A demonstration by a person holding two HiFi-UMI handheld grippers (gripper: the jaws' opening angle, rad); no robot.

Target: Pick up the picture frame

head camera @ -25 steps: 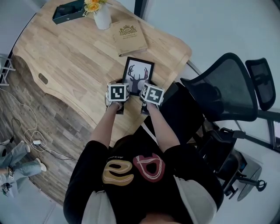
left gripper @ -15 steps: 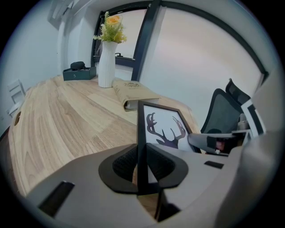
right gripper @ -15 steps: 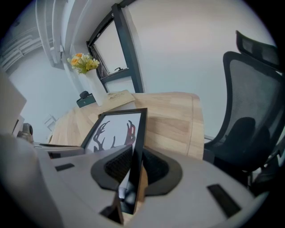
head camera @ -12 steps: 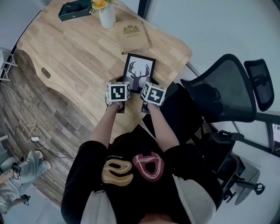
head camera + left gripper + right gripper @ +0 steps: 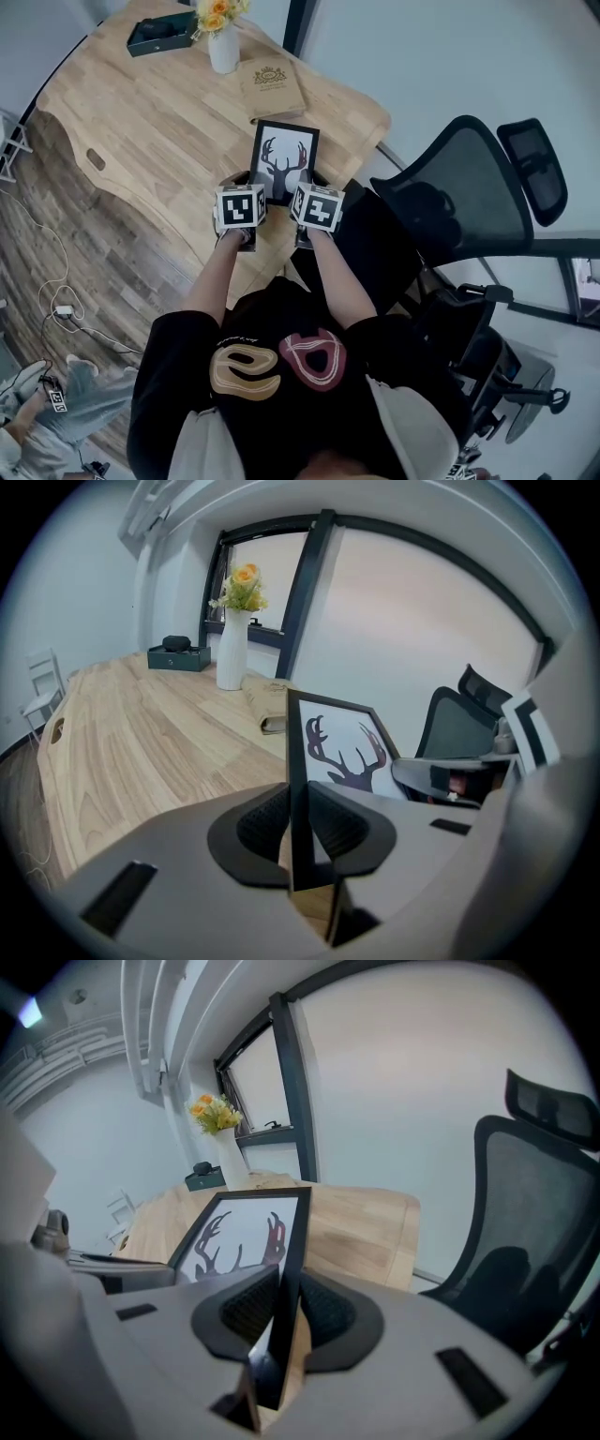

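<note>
Picture frame point(image 5: 284, 159) with a deer-antler print, pinched at both side edges above the near edge of the wooden table point(image 5: 159, 122).

Head view: left gripper point(image 5: 249, 180) on the left edge of the frame and right gripper point(image 5: 307, 182) on the right edge, both marker cubes facing up. Farther back on the table, a brown book point(image 5: 272, 86), a white vase point(image 5: 223, 52) with yellow flowers and a dark box point(image 5: 157, 31). At the right, a black mesh office chair point(image 5: 459, 192). Left gripper view: ribbed pads point(image 5: 264, 822) pressed on the thin black edge of the frame, standing upright between them, with the print turned to the right. Right gripper view: the same kind of grip on the other black edge, with the print turned to the left and a brown back stand point(image 5: 298, 1363) low between the jaws.
</note>
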